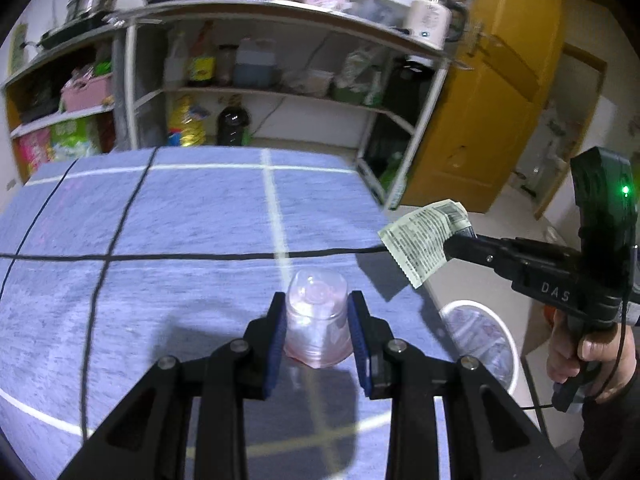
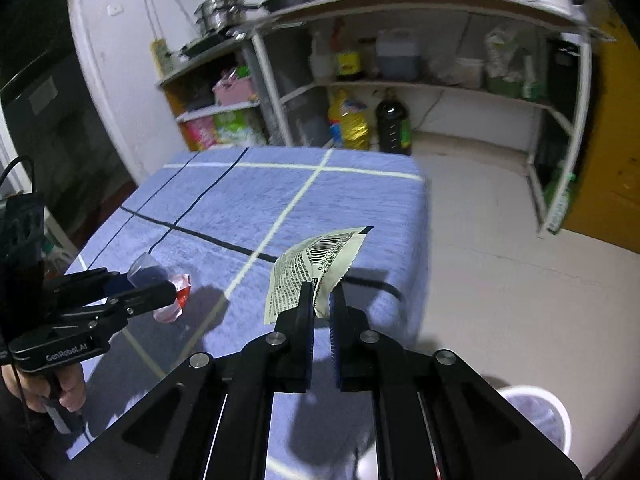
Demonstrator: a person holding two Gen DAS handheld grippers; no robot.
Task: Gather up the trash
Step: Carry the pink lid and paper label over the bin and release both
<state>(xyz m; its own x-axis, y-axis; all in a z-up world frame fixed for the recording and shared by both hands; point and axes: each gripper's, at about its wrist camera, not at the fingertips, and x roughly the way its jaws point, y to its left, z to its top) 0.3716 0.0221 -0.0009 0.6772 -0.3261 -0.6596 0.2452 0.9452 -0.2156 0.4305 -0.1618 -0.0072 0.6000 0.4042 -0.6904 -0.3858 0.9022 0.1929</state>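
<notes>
Left gripper (image 1: 318,322) clamping plastic cup (image 1: 316,322), right gripper (image 1: 450,246) pinching wrapper (image 1: 420,246)

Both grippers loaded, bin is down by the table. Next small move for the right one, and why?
Probably carry the right gripper toward the white bin on the floor and open over it. It is shut on the printed wrapper, already lifted off the blue tablecloth, and the bin sits below to its right. The left gripper holds its plastic cup.
</notes>
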